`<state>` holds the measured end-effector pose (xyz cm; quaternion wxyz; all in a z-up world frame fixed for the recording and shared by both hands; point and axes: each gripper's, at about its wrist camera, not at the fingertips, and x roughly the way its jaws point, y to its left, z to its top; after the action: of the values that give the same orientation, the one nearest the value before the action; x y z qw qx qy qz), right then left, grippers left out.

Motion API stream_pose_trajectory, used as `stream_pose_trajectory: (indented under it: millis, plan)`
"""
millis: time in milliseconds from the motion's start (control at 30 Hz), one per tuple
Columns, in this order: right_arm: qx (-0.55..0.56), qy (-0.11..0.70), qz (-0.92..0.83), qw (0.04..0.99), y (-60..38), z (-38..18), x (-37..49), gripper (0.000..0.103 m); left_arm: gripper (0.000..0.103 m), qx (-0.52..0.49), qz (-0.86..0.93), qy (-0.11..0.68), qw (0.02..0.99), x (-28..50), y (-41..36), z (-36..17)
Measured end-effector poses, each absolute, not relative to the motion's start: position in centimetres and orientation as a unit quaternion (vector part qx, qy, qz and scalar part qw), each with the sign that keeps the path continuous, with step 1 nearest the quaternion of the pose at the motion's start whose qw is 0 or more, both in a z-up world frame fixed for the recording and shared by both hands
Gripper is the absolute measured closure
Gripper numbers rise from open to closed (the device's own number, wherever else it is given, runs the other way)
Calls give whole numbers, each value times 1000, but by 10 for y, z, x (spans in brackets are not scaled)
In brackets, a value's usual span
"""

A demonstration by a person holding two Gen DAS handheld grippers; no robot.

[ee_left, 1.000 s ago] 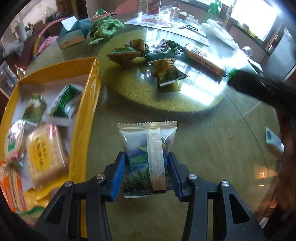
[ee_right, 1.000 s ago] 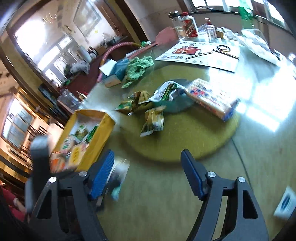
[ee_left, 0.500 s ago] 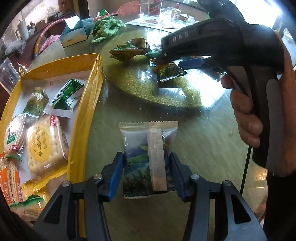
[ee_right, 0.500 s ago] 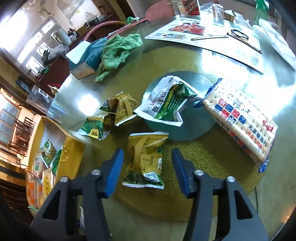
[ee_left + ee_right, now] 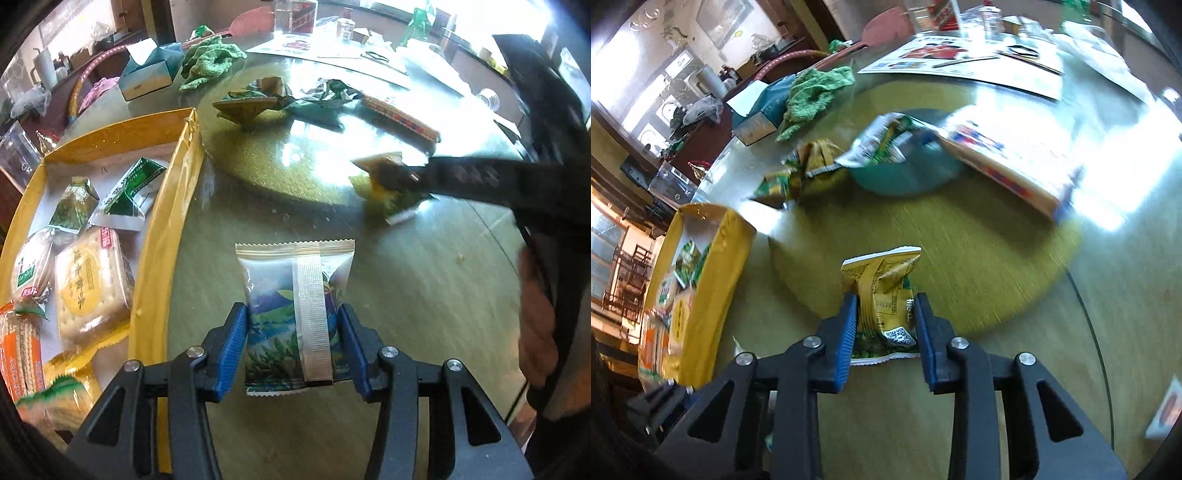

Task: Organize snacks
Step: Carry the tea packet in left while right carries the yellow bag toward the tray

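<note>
My left gripper is shut on a clear-topped snack packet with a blue-green landscape print, held above the glass table just right of the yellow box. Several snacks lie in that box. My right gripper has a crumpled yellow-green snack packet between its blue pads; the jaws are closing and the pads press on it. It sits over the near edge of the gold round mat. In the left wrist view the same packet shows under the black right gripper.
Further back on the mat lie two crumpled green-gold packets, a white-green packet on a teal dish and a long cracker pack. A green cloth and a tissue box lie behind. A hand is at right.
The right gripper came down over the yellow-green packet on the mat, narrowed onto it and drew it toward the mat's near edge. The left gripper kept still with its packet.
</note>
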<state>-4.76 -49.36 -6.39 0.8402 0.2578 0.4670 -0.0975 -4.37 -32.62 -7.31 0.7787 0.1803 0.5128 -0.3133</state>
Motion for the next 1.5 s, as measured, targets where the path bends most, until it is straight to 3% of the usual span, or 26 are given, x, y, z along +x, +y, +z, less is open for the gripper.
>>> stream_pose_trajectory:
  millis: [433,733,800,833,933,967,1133,1267,1500]
  plan:
    - [275,421,-127,855,-447,-69,-177,71,52,203,-344,498,770,-100,-309,-73]
    - [271,403,-130,864,-425,-70,-219,70,46,206,-370,473,772,-124,-298,-75]
    - [270,404,-125,865,-423,-69,-222,69,41,204,-373,470,774,-123,-297,-73]
    - [270,404,-122,865,-422,-69,-221,68,39,203,-372,467,776,-124,-296,-72]
    - [280,395,-120,867,-420,-69,-228,47,34,208,-367,442,792,-131,-293,-66]
    - [286,385,-121,869,-420,-68,-232,44,28,209,-367,432,797,-132,-292,-64]
    - [286,372,-117,876,-417,-61,-238,39,25,216,-361,366,830,-140,-291,-64]
    - [260,371,-128,882,-412,-51,-242,28,25,194,-368,377,828,-137,-282,-63]
    - [233,380,-140,884,-403,-46,-239,27,25,165,-379,401,817,-127,-280,-64]
